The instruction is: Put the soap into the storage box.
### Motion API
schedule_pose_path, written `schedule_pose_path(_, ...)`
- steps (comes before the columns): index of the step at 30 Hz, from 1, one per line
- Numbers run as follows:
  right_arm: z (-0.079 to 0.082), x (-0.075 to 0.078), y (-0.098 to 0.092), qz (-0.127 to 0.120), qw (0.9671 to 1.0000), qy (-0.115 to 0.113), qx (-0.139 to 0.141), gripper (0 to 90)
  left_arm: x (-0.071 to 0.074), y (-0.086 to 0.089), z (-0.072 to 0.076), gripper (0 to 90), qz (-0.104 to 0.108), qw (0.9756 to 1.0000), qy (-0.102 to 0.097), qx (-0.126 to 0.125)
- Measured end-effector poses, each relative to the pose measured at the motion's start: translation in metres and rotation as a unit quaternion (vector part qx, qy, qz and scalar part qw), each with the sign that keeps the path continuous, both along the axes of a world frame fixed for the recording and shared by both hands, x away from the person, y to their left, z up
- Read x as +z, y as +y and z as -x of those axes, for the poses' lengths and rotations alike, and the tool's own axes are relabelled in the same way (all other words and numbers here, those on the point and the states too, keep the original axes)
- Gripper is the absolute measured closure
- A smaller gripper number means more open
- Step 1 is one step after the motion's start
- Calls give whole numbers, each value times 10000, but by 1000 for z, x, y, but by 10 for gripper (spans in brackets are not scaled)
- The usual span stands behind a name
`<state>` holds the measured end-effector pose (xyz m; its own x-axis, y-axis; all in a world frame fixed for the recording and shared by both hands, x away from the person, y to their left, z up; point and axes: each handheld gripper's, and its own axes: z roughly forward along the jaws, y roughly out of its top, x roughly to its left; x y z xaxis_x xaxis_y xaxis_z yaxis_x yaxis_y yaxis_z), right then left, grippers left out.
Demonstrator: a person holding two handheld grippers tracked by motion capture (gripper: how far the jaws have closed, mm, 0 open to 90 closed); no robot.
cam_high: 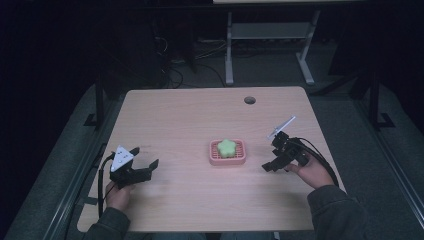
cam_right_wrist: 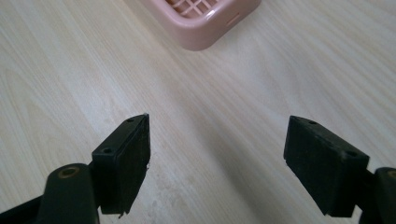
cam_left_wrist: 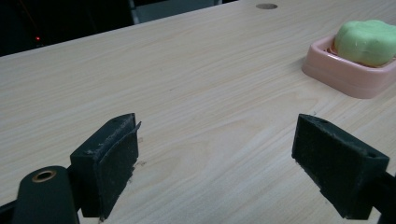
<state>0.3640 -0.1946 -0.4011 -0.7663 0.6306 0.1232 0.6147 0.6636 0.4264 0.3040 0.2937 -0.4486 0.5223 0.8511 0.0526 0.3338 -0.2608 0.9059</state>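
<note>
Green flower-shaped soap bar sits in the pink slotted plastic soap dish at desk centre; nothing gripped.
Left gripper at 8 o'clock, right gripper at 3 o'clock, both jaws wide apart and empty. Judgement: approach from 3 o'clock, straddle the soap above the dish rim, close gently; the light wooden desk lets the dish slide.
</note>
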Motion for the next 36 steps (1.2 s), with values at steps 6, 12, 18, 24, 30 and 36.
schedule_pose_path(6,6,-6,-5,36,10000,12,-15,225,0,0,0,142,6,10000,10,4)
schedule_pose_path(12,13,-11,-13,-46,10000,23,-83,225,-1,-1,0,142,18,10000,15,4)
schedule_pose_path(18,18,-15,-22,-74,9998,23,-173,225,-1,-1,0,142,22,10000,13,4)
schedule_pose_path(24,26,-17,-30,-103,9997,-5,-234,225,-1,-1,0,142,-31,10000,35,-7)
schedule_pose_path(30,35,-20,-37,-123,9995,-38,-301,226,-1,-1,0,142,-50,10000,57,-7)
schedule_pose_path(36,45,-27,-44,-171,9992,-48,-357,226,-1,-1,0,142,-59,10000,46,-17)
